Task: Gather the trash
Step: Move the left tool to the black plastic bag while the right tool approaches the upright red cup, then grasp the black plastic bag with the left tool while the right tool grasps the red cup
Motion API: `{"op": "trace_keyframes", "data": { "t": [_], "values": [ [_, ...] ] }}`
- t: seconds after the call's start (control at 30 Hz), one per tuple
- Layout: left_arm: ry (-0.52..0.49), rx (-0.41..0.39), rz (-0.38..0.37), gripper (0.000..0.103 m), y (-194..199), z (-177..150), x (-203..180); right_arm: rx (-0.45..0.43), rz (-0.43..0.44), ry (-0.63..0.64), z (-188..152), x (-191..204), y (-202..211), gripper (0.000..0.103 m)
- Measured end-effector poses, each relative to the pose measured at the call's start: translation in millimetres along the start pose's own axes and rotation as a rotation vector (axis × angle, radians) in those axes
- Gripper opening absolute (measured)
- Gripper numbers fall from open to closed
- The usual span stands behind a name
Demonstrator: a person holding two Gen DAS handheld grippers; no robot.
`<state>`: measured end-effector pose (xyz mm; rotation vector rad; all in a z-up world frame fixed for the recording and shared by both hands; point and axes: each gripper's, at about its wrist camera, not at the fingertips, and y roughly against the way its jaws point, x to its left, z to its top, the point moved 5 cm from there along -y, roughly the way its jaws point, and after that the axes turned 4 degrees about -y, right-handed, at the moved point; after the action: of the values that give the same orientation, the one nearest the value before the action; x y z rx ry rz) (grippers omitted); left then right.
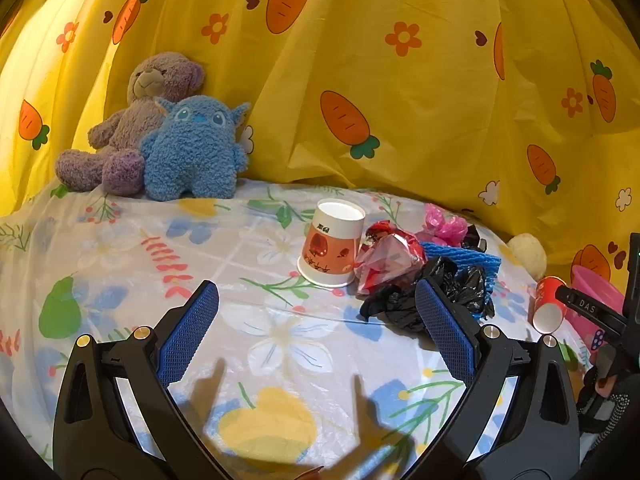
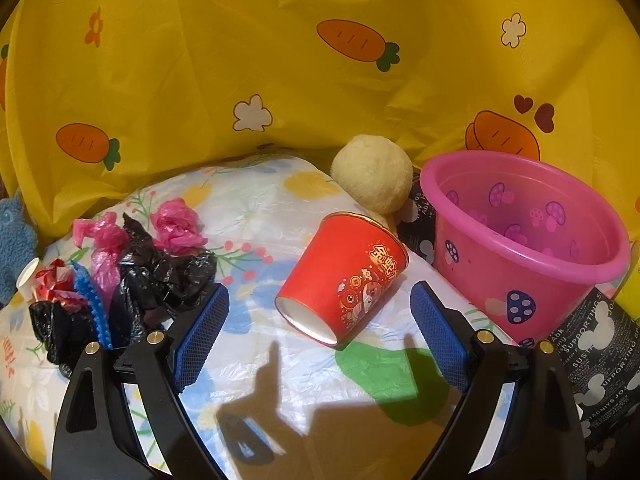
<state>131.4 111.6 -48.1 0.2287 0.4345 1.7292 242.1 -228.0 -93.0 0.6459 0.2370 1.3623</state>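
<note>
Down at the bottom of the right wrist view, the right gripper (image 2: 320,300) stood spread wide, its blue textured pads (image 2: 204,332) well apart and gripping nothing. Right between those pads, just ahead of the tips, lay the red paper cup with gold print (image 2: 344,276), tipped on its side with its white base toward the camera. Just beyond it to the right sat the pink plastic bucket with mushroom pattern (image 2: 528,240), upright and open-mouthed, and a cream fuzzy ball (image 2: 372,176) rested behind, between cup and bucket. Off to the left lay a heap of crumpled black plastic bags (image 2: 160,276) mixed with pink plastic scraps (image 2: 176,224).

Over in the left wrist view, the left gripper (image 1: 318,304) was likewise wide open and empty above the floral plastic tablecloth (image 1: 120,248). Ahead of it and between the fingers' lines stood an upside-down white and orange paper cup (image 1: 332,248), clear of both pads. Touching that cup's right side was a red and clear crumpled wrapper (image 1: 388,256), with blue foam netting (image 1: 464,260) behind. A purple teddy bear (image 1: 132,120) and blue fuzzy plush toy (image 1: 196,148) sat against the yellow carrot-print curtain (image 1: 400,100).
</note>
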Motion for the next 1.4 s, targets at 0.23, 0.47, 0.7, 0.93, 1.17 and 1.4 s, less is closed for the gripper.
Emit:
{"op": "trace_keyframes", "data": {
  "t": [0.23,0.47,0.7,0.93,1.17,1.4],
  "values": [
    [-0.017,0.002,-0.019,0.097,-2.5,1.3,-7.4,0.06,-0.045,-0.049,7.3,-9.9,-29.1,0.089],
    [-0.038,0.022,-0.052,0.097,-9.2,-0.1,-17.6,0.134,-0.038,-0.082,6.2,-12.7,-49.6,0.077],
    [-0.094,0.045,-0.103,0.097,-14.9,-1.2,-42.6,0.149,-0.018,-0.069,4.3,-10.4,-54.1,0.066],
    [-0.128,0.097,-0.174,0.097,-27.1,-0.9,-73.1,0.144,0.028,-0.06,2.7,-10.5,-51.2,0.064],
    [-0.151,0.178,-0.21,0.086,-55.7,-3.8,-96.8,0.103,0.11,-0.049,-5.2,-8.2,-24.1,0.064],
    [-0.13,0.286,-0.236,0.056,-81.7,-15.1,-101.4,0.052,0.177,0.006,-13.2,0.3,7.5,0.064]
  ]
}}
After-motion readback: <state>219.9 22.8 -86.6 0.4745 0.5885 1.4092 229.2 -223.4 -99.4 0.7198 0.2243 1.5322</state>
